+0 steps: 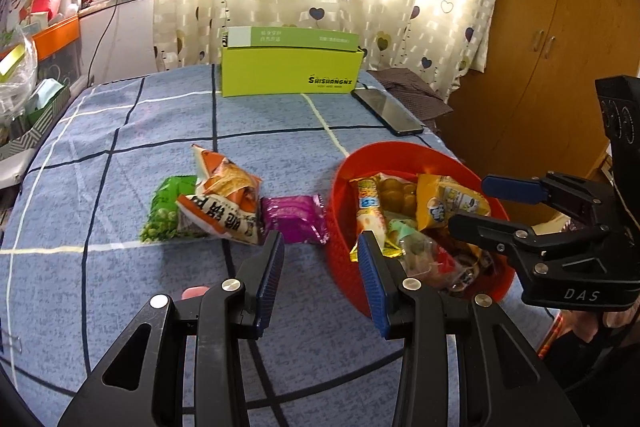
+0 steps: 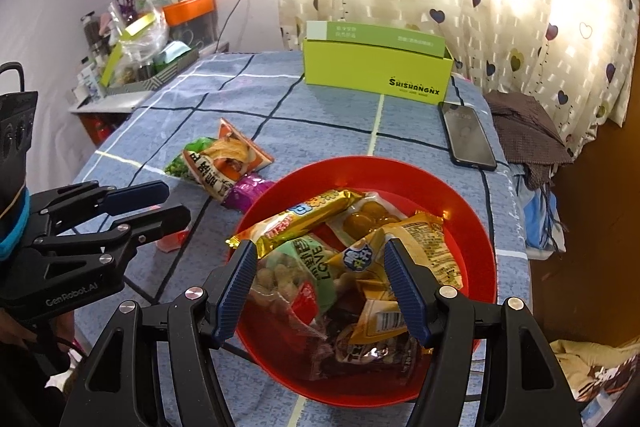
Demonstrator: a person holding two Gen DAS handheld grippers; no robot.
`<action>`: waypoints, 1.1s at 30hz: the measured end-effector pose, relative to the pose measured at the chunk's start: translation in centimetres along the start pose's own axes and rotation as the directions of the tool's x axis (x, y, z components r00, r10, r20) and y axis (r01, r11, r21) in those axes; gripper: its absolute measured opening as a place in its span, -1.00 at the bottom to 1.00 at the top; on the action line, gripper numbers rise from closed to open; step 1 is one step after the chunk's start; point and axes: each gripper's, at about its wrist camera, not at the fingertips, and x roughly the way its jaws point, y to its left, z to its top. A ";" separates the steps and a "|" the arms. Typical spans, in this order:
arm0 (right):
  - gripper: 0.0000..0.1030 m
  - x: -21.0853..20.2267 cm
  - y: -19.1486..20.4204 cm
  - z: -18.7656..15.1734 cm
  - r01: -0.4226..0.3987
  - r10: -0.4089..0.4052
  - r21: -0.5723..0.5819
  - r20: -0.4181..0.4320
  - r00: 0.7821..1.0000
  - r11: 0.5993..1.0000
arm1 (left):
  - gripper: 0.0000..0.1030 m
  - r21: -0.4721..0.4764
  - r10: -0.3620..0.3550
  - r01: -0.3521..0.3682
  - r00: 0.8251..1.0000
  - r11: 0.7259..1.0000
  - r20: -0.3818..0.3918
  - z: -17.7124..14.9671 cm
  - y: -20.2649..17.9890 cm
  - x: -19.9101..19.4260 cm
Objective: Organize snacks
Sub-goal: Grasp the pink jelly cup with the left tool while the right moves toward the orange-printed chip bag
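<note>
The red bowl on the blue checked cloth is heaped with snack packets. Left of the bowl lie a purple packet, an orange one and a green one. Over the bowl the right gripper hangs open and empty; beside the bowl the left gripper is also parted, holding nothing.

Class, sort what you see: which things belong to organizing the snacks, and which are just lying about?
Job: round red plastic bowl; green pea packet; orange-white snack bag; purple wrapped snack.
Lying about: black phone; lime-green cardboard box; brown cloth.
</note>
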 end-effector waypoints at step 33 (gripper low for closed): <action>0.07 0.6 3.5 0.8 -0.054 0.055 -0.061 0.009 0.998 0.997 | -0.23 -0.096 0.085 -0.091 0.995 0.991 -0.060 -3.8 7.3 0.1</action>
